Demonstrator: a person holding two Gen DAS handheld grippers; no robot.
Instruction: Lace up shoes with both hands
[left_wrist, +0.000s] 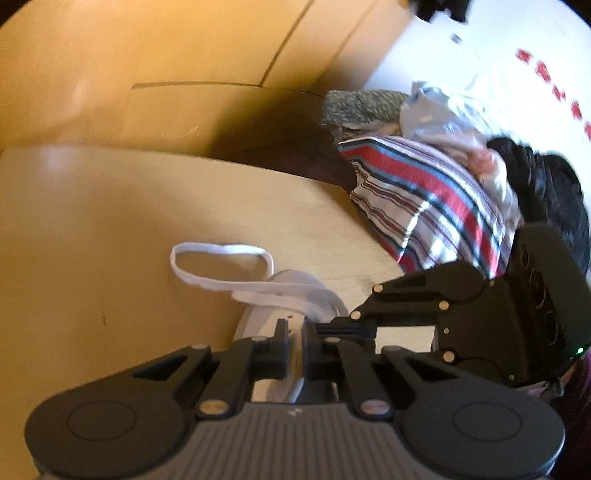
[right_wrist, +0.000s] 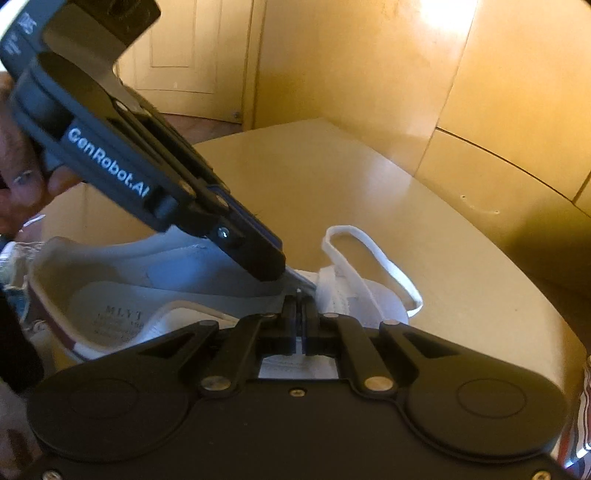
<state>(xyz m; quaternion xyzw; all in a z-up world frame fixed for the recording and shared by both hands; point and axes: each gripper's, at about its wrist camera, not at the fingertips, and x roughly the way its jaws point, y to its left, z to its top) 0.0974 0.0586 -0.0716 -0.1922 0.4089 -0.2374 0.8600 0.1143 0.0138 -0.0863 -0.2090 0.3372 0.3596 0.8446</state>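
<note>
White shoe (right_wrist: 155, 266) on table (right_wrist: 461, 258)

The counter (right_wrist: 424, 221) is a smooth, pale wooden top with a light sheen, and its far edge curves round into a rounded corner. A white shoe (right_wrist: 177, 266) rests directly on it, lying close to the near edge with its toe toward the far edge and its open collar toward the near left side. A loop of flat white lace (right_wrist: 373, 258) runs out from the shoe's front and lies on the bare wood just beyond the toe. In the left wrist view a striped cloth (left_wrist: 424, 199) sits at the counter's right edge; whether it rests on the top or just past it cannot be told.
</note>
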